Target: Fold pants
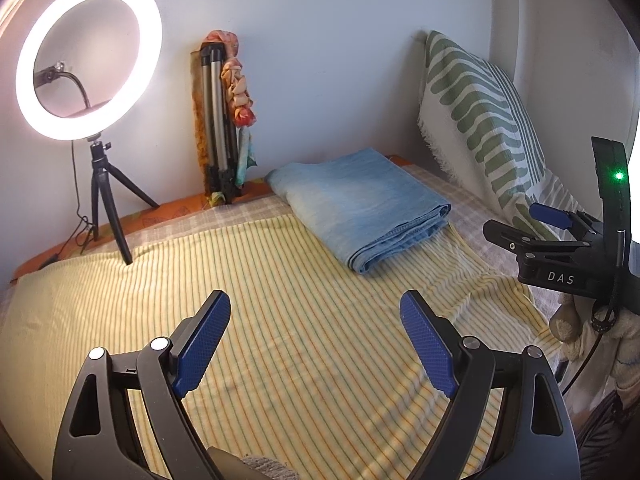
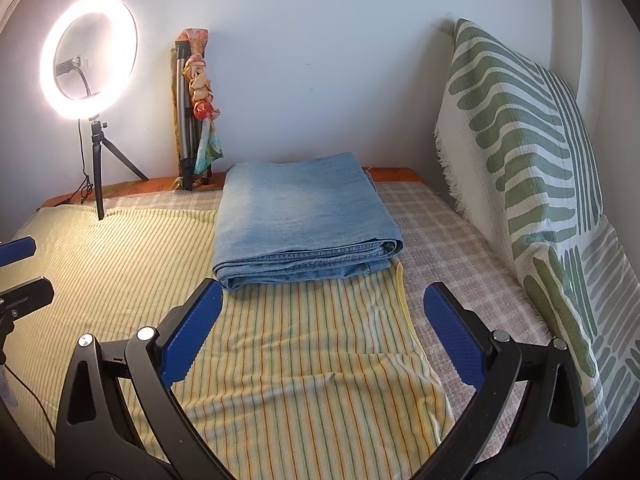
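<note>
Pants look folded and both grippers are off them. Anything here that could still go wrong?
The folded jeans lie partly on the loose yellow striped sheet; dragging that sheet could shift the stack. The ring light stands on a small tripod on the soft bed, so a swing of the open left gripper might tip it. The right gripper is open too, holding nothing.

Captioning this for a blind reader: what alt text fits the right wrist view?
Folded blue jeans lie on a yellow striped sheet, beyond the right gripper with its jaws open and empty. A lit ring light stands at left, a green-patterned pillow at right.
</note>
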`<state>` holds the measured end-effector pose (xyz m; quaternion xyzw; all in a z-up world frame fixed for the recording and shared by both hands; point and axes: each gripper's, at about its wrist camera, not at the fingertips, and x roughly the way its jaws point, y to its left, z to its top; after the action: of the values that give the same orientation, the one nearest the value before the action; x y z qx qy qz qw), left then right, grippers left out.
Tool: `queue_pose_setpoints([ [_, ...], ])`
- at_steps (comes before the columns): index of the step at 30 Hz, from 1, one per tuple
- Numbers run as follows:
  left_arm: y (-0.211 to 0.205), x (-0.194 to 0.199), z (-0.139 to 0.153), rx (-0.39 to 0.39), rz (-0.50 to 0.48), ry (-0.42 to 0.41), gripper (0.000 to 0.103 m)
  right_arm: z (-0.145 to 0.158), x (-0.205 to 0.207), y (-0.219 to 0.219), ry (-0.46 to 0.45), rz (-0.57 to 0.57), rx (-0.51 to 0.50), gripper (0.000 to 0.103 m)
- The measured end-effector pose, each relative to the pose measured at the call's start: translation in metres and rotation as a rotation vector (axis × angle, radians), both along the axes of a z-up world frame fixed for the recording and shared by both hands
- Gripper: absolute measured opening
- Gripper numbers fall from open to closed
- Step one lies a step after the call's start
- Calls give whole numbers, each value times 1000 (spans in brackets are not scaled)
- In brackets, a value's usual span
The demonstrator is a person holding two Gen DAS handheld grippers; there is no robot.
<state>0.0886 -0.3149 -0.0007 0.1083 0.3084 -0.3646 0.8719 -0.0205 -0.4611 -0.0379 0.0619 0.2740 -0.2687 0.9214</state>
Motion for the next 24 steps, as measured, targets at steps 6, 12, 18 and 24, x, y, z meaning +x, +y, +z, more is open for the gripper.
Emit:
queue_pose_setpoints([
  [6, 0, 1, 2, 13, 19, -11, 87, 1, 1, -1, -7, 0, 2, 102],
  [12, 3, 2, 4, 4, 23, -4, 87, 1, 3, -1, -4, 2, -6, 102],
  [18, 4, 0, 4, 10, 23, -12, 87, 2, 4, 0, -5, 1, -9, 102],
  [24, 4, -1, 4, 14, 22, -13, 87, 3, 5, 0, -4, 2, -14, 102],
])
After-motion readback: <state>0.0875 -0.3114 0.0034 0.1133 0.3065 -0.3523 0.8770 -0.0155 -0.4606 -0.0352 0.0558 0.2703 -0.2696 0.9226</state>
